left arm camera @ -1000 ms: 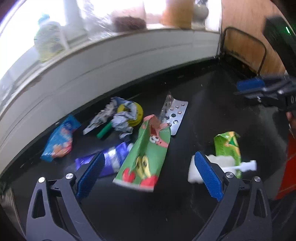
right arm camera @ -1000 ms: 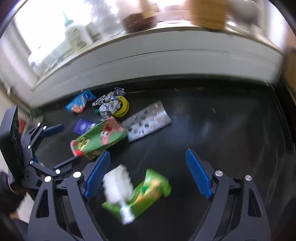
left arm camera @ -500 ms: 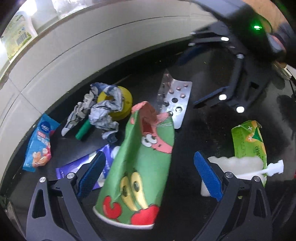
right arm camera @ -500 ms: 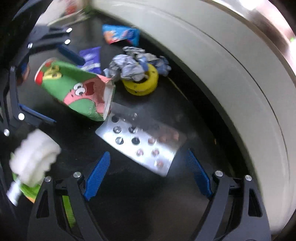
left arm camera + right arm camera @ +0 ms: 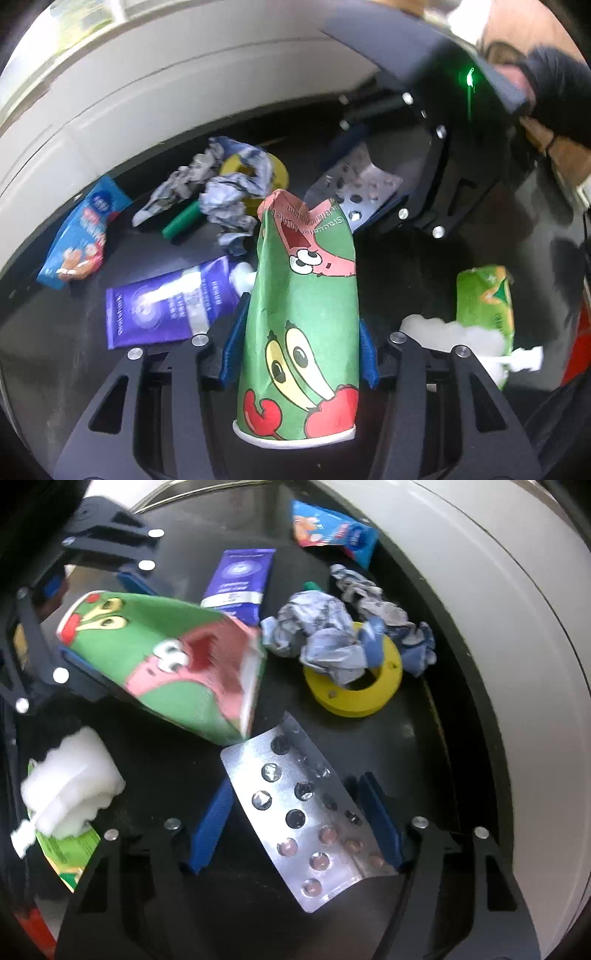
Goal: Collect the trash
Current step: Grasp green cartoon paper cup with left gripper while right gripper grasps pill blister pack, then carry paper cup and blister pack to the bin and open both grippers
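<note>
left hand-held gripper (image 5: 299,347) clamped on crushed paper cup (image 5: 303,317), frame centre, for lifting | right hand-held gripper (image 5: 295,827) pinching blister pack (image 5: 314,816), lower centre | remaining trash on worktop (image 5: 369,746)

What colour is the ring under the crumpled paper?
Yellow; the ring shows best in the right wrist view, partly covered by crumpled paper.
</note>
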{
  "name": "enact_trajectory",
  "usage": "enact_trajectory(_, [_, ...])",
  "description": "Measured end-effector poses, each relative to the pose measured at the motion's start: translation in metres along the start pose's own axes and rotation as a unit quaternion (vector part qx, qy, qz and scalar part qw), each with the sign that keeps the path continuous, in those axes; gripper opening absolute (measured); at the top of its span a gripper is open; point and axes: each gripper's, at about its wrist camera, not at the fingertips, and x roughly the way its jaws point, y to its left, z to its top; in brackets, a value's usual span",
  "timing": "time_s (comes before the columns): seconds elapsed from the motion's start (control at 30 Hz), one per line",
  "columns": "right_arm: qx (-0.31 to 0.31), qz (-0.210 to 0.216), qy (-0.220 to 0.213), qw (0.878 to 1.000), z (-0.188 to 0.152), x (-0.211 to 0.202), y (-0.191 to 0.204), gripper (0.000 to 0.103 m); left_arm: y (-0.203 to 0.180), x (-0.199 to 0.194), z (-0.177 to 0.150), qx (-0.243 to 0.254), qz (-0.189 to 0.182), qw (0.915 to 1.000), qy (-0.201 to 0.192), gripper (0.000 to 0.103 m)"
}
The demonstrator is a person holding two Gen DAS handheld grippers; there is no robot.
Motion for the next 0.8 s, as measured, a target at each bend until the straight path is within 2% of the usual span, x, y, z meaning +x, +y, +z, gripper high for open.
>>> enact_trajectory(0.07, [0.051, 0.018, -0.004, 0.999, -0.002, -0.009, -0.004, 0.041, 0.004, -0.009, -0.001, -0.015, 0.004, 0.9999, -0.007, 0.05])
enact_trajectory(0.17, [0.102, 0.011, 0.0, 0.995, -0.009, -0.014, 0.0, 0.037, 0.008, -0.025, -0.004, -0.033, 0.013, 0.9992, -0.021, 0.05])
enact_trajectory(0.33, [0.231, 0.001, -0.032, 0.972, -0.022, -0.046, 0.017, 0.037, 0.014, -0.057, -0.018, -0.059, 0.031, 0.9973, -0.031, 0.05])
enact_trajectory(0.43, [0.278, -0.017, -0.062, 0.959, -0.024, -0.079, 0.042, 0.037, 0.014, -0.083, -0.031, -0.071, 0.039, 0.9956, -0.047, 0.05])
enact_trajectory(0.6, [0.313, -0.054, -0.089, 0.944, -0.015, -0.122, 0.093, 0.037, 0.012, -0.118, -0.061, -0.077, 0.049, 0.9939, -0.063, 0.05])
enact_trajectory(0.67, [0.329, -0.061, -0.099, 0.937, -0.012, -0.132, 0.116, 0.037, 0.012, -0.129, -0.075, -0.076, 0.053, 0.9934, -0.068, 0.05])
enact_trajectory(0.8, [0.342, -0.067, -0.105, 0.931, 0.008, -0.133, 0.156, 0.038, 0.019, -0.147, -0.105, -0.075, 0.063, 0.9928, -0.07, 0.05])
